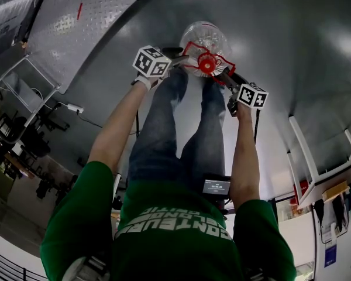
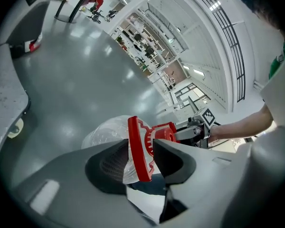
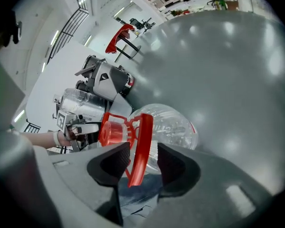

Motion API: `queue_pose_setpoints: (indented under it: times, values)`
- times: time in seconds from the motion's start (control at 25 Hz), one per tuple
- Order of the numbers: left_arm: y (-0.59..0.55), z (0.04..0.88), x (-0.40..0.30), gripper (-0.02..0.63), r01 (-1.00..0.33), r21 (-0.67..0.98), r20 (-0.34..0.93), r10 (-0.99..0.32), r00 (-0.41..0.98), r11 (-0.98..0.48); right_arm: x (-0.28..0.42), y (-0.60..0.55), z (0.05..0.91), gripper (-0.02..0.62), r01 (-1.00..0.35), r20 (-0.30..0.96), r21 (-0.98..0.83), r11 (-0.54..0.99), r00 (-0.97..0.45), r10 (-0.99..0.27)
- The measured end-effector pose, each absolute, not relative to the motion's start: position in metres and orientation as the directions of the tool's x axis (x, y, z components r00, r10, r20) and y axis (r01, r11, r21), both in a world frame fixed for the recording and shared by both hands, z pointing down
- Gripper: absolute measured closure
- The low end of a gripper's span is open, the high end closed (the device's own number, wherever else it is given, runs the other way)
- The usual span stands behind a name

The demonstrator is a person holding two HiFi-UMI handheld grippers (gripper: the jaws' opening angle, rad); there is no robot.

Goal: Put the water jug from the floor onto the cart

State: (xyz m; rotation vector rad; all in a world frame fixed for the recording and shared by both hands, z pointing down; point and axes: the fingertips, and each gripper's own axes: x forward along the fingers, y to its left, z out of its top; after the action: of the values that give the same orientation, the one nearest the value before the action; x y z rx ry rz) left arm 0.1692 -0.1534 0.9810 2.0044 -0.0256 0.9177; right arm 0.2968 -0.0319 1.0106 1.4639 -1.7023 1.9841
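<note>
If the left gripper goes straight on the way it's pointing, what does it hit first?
The red handle of the water jug: it stands in the gap between the open jaws of the left gripper. Behind it comes the jug's clear shoulder, though depth is hard to judge.

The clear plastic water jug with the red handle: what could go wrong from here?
1. Both the left gripper and the right gripper stand open around the thin red carry handle of the clear plastic water jug. A shallow or off-centre close could let the handle slip out.
2. They come at that one handle from opposite sides, so an uneven lift may tilt or swing the jug.
</note>
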Motion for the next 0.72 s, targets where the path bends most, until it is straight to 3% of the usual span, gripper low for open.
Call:
queue_pose_setpoints:
  times: [0.72]
  values:
    - [-0.128,1.007,0.191,0.46,-0.314,0.776,0.573,0.403,0.714,-0.547,0.264,-0.045,1.025,0.461,-0.518,0.584,-0.811,-0.271,-0.701,-0.408]
